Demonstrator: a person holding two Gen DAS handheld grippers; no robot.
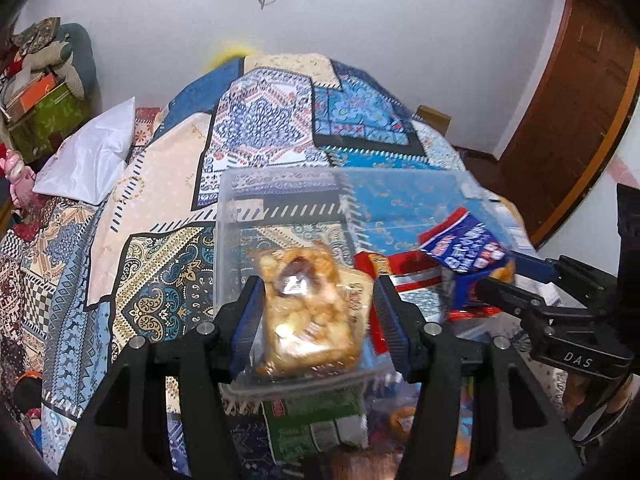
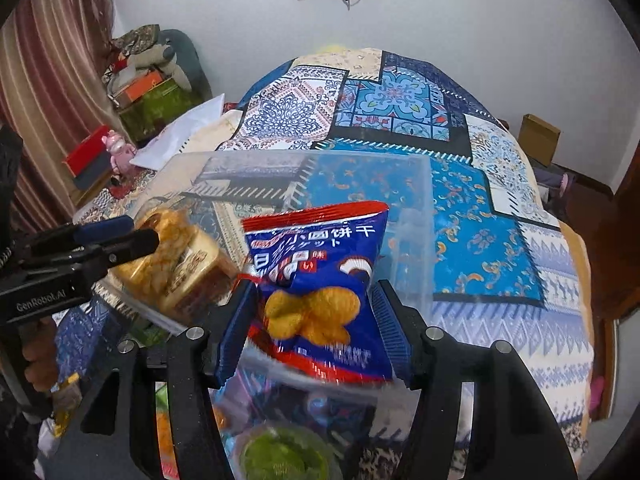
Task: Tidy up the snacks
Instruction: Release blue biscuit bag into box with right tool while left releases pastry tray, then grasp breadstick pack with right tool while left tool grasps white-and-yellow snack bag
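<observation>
A clear plastic bin [image 1: 280, 184] stands on the patterned bedspread; it also shows in the right wrist view [image 2: 412, 216]. My left gripper [image 1: 318, 320] is shut on a clear pack of golden-brown snacks [image 1: 312, 312] and holds it over the bin's near edge. My right gripper [image 2: 314, 332] is shut on a blue and red biscuit bag [image 2: 320, 280] and holds it above the bin. The bag [image 1: 464, 248] and right gripper [image 1: 500, 276] show at the right of the left wrist view. The left gripper [image 2: 120, 236] with its pack [image 2: 176, 264] shows at the left of the right wrist view.
A red snack packet [image 1: 396, 268] lies inside the bin. A green packet [image 1: 316, 420] and other snacks lie in front of the bin; a green tub [image 2: 284, 456] is below my right gripper. A white pillow [image 1: 92, 152] lies at far left. A wooden door [image 1: 568, 120] stands right.
</observation>
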